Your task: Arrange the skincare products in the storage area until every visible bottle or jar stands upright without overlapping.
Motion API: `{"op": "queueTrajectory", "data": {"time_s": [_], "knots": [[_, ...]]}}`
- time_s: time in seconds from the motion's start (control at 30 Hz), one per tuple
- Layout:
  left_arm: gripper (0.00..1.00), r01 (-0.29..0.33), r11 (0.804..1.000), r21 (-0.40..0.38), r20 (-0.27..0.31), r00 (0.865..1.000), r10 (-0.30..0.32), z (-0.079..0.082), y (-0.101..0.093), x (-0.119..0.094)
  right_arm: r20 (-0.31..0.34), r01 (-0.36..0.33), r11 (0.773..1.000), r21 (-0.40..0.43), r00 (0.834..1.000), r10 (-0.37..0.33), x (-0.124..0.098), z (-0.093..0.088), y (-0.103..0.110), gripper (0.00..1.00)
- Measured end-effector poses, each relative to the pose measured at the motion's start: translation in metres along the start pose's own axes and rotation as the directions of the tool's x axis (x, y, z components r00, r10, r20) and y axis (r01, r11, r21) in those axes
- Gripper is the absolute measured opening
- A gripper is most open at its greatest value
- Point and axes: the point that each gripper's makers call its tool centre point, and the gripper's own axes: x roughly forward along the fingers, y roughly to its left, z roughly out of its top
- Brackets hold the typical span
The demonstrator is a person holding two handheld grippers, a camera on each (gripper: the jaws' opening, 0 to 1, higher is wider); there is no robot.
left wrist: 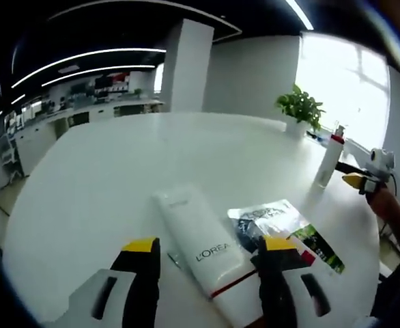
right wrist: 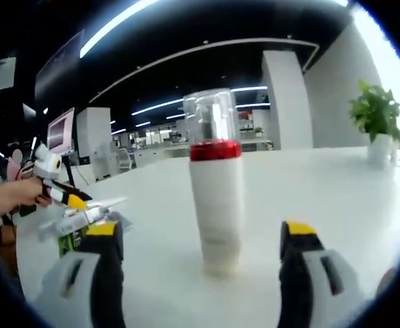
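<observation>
White tube [left wrist: 203, 251]: lower end cut off by frame bottom, behind right jaw. Sachet [left wrist: 282, 236] print too blurred to read, partly hidden by jaw. Pump bottle [right wrist: 216, 198] label unreadable.

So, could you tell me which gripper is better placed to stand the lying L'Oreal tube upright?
Left, probably. The left gripper is open with the L'Oreal tube lying flat between its jaws, while the right gripper faces the already upright pump bottle.

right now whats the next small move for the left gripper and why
Probably ease the left gripper down and close on the white L'Oreal tube. The tube lies flat on the white table between the open jaws, partly over a sachet, while the pump bottle already stands upright.
</observation>
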Motion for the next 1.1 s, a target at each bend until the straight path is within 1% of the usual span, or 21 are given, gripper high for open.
{"op": "queueTrajectory", "data": {"time_s": [0.03,0.17,0.3,0.5,0.67,0.83,0.9,0.93,1.0,1.1], "knots": [[0.57,-0.004,1.000,0.013,-0.012,1.000,0.004,-0.001,0.000,0.001,-0.001,0.001,1.000,0.000,1.000,-0.001,-0.001,0.000,0.000,0.97],[0.57,-0.021,0.999,0.039,-0.023,0.999,0.022,0.001,0.000,0.004,-0.001,0.004,1.000,0.001,1.000,-0.004,-0.002,0.000,0.000,0.96],[0.56,-0.022,0.998,0.057,-0.041,0.999,0.024,0.000,-0.001,0.006,-0.007,0.000,1.000,0.010,1.000,0.000,-0.001,-0.003,0.000,0.96],[0.54,-0.023,0.998,0.059,-0.063,0.998,0.027,-0.001,0.000,0.008,-0.011,0.000,1.000,0.009,1.000,0.000,-0.002,-0.005,-0.001,0.95],[0.48,-0.015,0.999,0.034,-0.082,0.996,0.018,-0.003,-0.001,0.010,-0.016,-0.004,1.000,0.016,1.000,0.004,-0.002,-0.006,0.001,0.92],[0.45,-0.020,0.999,0.045,-0.100,0.995,0.025,-0.006,0.000,0.012,-0.023,-0.014,1.000,0.012,1.000,0.015,-0.001,-0.008,0.002,0.91],[0.44,-0.027,0.998,0.064,-0.110,0.993,0.034,-0.008,0.002,0.012,-0.026,-0.015,1.000,0.016,1.000,0.016,-0.001,-0.009,0.003,0.91],[0.42,-0.040,0.993,0.108,-0.122,0.991,0.053,-0.010,0.005,0.013,-0.026,-0.018,1.000,0.019,0.999,0.018,-0.001,-0.009,0.003,0.91],[0.40,-0.054,0.987,0.150,-0.132,0.988,0.075,-0.012,0.006,0.014,-0.030,-0.018,1.000,0.020,0.999,0.018,-0.001,-0.010,0.004,0.91],[0.39,-0.054,0.988,0.146,-0.130,0.989,0.073,-0.012,0.007,0.016,-0.034,-0.019,1.000,0.021,0.999,0.020,0.000,-0.012,0.002,0.90]]}}
